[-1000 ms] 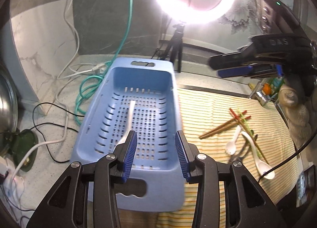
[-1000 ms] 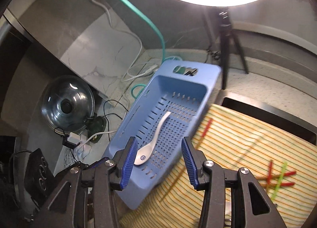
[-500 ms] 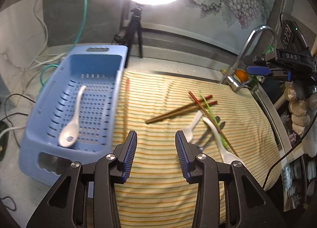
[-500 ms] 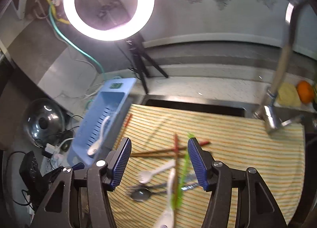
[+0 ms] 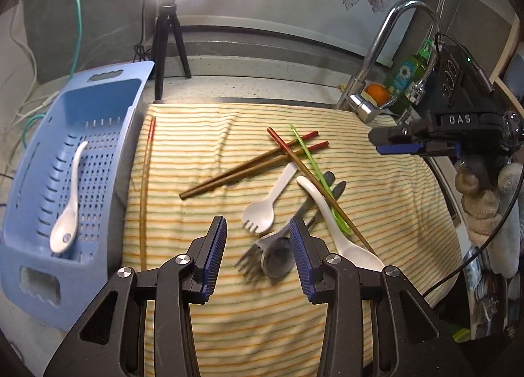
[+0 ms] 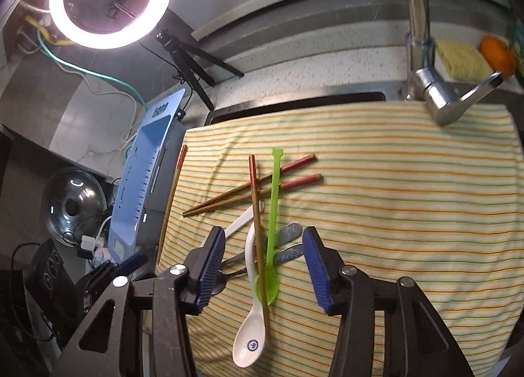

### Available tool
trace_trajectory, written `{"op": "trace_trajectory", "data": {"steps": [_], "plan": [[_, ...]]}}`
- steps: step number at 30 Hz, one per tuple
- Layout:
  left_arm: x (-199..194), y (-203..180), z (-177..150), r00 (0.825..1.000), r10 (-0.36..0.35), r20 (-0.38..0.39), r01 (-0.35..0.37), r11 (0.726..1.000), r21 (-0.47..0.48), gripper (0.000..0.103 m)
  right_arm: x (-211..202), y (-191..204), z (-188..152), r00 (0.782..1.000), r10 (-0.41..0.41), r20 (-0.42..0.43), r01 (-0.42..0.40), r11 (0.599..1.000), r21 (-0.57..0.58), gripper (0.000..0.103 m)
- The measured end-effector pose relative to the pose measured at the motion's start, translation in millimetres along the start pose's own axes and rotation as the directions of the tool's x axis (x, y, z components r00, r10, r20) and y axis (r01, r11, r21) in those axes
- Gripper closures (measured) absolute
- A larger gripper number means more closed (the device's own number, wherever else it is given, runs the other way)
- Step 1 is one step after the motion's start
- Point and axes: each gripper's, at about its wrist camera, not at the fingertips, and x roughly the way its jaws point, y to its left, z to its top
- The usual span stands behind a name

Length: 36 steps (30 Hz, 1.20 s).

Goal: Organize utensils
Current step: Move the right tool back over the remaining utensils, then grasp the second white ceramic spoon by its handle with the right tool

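A pile of utensils lies on a striped cloth point(image 5: 262, 328): a white spork point(image 5: 265, 206), a white soup spoon point(image 5: 330, 223), a metal spoon point(image 5: 278, 255), a metal fork point(image 5: 249, 262), a green spoon point(image 6: 270, 246) and red-tipped chopsticks point(image 5: 249, 164). A blue basket point(image 5: 29, 246) at the left holds one white spoon point(image 5: 67, 216). My left gripper point(image 5: 258, 259) is open above the metal spoon and fork. My right gripper point(image 6: 263, 265) is open above the white soup spoon point(image 6: 250, 341) and the green spoon.
One lone chopstick point(image 5: 145, 187) lies along the cloth's left edge beside the basket. A faucet point(image 5: 376, 59), a soap bottle point(image 5: 406, 82) and an orange point(image 5: 376, 92) stand at the back right. A ring light on a tripod point(image 5: 167, 46) stands behind the basket. Cables trail at far left.
Both grippers have swung right from the basket to the utensil pile on the cloth and come closer to it. The white spoon stays in the basket. Both stay open.
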Motion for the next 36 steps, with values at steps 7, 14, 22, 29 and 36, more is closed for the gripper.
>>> {"op": "trace_trajectory", "data": {"steps": [7,14,22,29,36], "plan": [[7,9,14,0.999,0.015,-0.03,-0.014,0.999,0.034,0.064,26,-4,-1,0.999,0.021,-0.043,-0.02,1.0,0.024,0.075],[16,0,9,0.998,-0.033,-0.058,0.033,0.999,0.002,0.069,48,-7,5,0.996,0.028,-0.085,-0.025,0.999,0.042,0.081],[33,-25,8,0.993,-0.072,-0.097,0.075,0.997,0.023,0.073,63,-6,11,0.992,0.013,-0.126,-0.01,1.0,0.023,0.084],[31,-38,8,0.99,-0.089,-0.108,0.094,0.995,0.043,0.073,55,-2,7,0.99,0.043,-0.133,-0.041,0.999,0.017,0.084],[26,-55,-21,0.983,-0.123,-0.138,0.125,0.992,0.009,0.073,54,11,-3,0.974,0.115,-0.194,-0.122,0.992,-0.024,0.084]]}}
